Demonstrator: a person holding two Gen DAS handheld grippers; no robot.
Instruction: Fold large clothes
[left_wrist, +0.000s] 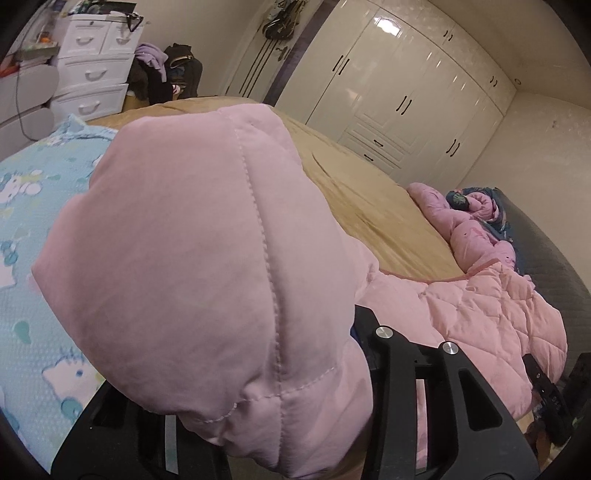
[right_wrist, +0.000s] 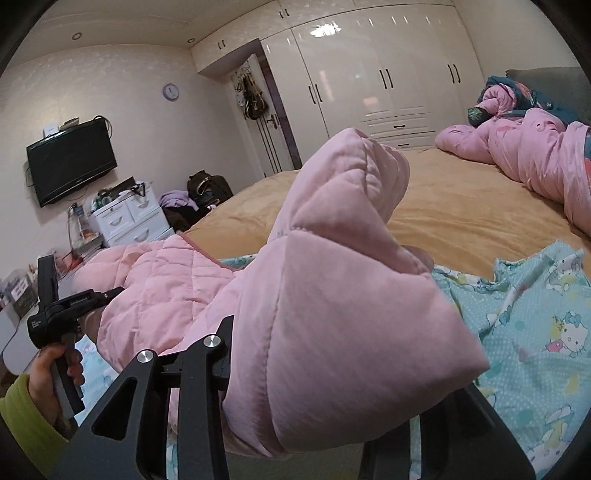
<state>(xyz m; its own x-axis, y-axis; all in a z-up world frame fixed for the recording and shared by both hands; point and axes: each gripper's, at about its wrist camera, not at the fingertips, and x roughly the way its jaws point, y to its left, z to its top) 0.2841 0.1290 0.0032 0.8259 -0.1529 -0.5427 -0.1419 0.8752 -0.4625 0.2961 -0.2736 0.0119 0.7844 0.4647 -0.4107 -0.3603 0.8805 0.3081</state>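
Note:
A pink quilted jacket fills the left wrist view, bunched up over my left gripper, whose jaws are shut on its fabric with the tips hidden. In the right wrist view the same jacket is lifted in a puffy fold over my right gripper, which is shut on it too. The jacket's body hangs between the two grippers above the bed. My left gripper also shows at the left of the right wrist view, held by a hand with a green sleeve.
Below lies a bed with a tan sheet and a light blue cartoon-cat blanket. A heap of pink duvet lies at the headboard. A white wardrobe, white drawers and a wall television stand beyond.

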